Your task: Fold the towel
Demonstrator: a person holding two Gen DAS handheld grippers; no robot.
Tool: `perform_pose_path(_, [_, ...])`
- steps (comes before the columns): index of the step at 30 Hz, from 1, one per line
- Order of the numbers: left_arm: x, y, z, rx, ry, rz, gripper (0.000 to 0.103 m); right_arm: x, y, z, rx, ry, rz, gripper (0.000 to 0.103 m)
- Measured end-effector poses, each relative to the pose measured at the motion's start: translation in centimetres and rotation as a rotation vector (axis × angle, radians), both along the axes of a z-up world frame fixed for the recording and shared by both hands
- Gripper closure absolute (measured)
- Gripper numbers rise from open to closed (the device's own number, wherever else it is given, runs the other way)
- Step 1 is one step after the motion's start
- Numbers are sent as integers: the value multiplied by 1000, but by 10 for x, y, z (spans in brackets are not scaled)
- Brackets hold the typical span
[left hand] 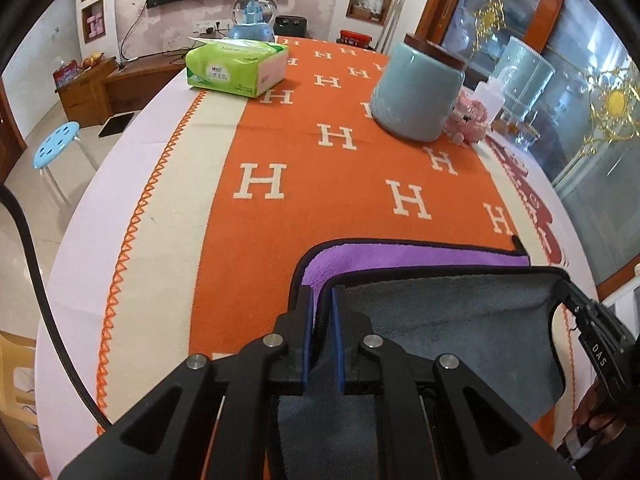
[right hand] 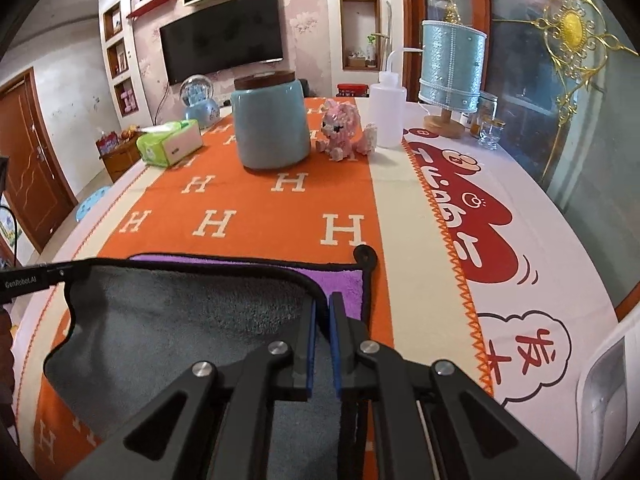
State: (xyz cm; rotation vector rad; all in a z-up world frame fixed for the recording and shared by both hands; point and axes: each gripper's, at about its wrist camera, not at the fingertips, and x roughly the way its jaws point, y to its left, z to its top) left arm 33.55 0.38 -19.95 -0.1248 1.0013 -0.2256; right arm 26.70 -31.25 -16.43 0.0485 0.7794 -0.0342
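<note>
The towel (left hand: 460, 320) is purple on one face and grey on the other, with black trim. It lies on the orange H-patterned table runner (left hand: 320, 184). My left gripper (left hand: 322, 292) is shut on the towel's lifted near-left corner, grey side up. My right gripper (right hand: 323, 300) is shut on the near-right corner of the towel (right hand: 180, 320). The held edge hangs between both grippers above the flat purple part (right hand: 348, 284). The right gripper also shows at the right edge of the left wrist view (left hand: 568, 284).
A teal jar (left hand: 418, 90) with a dark lid, a green tissue pack (left hand: 236, 66), a snow globe (left hand: 254, 16), a pink block toy (right hand: 340, 130), a white squeeze bottle (right hand: 386, 112) and a blue lamp (right hand: 450, 68) stand farther along the table.
</note>
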Motion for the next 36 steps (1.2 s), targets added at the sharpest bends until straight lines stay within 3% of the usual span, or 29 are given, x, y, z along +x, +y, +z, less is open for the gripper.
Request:
perform_pose_path(4, [-5, 2, 9, -15, -27, 16, 77, -5, -3, 8, 14, -24, -23, 81])
perform_pose_path(5, [-7, 3, 12, -16, -34, 23, 76, -6, -4, 10, 17, -27, -30, 74])
perform_pose_path(12, [-28, 9, 43, -19, -60, 24, 66, -27, -7, 39, 7, -89, -65, 52])
perform_pose_path(14, [-37, 10, 54, -6, -77, 25, 57, -36, -8, 49, 6, -105, -80, 48])
perform_pose_path(24, [-100, 23, 104, 27, -135, 11, 44, -95, 1, 91, 12, -166, -105, 40])
perform_pose_path(26, [-116, 25, 114, 43, -148, 8, 37, -108, 2, 97, 16, -175, -107, 40])
perform_pose_path(36, [-187, 40, 145, 52, -182, 11, 32, -175, 11, 121, 28, -199, -129, 36])
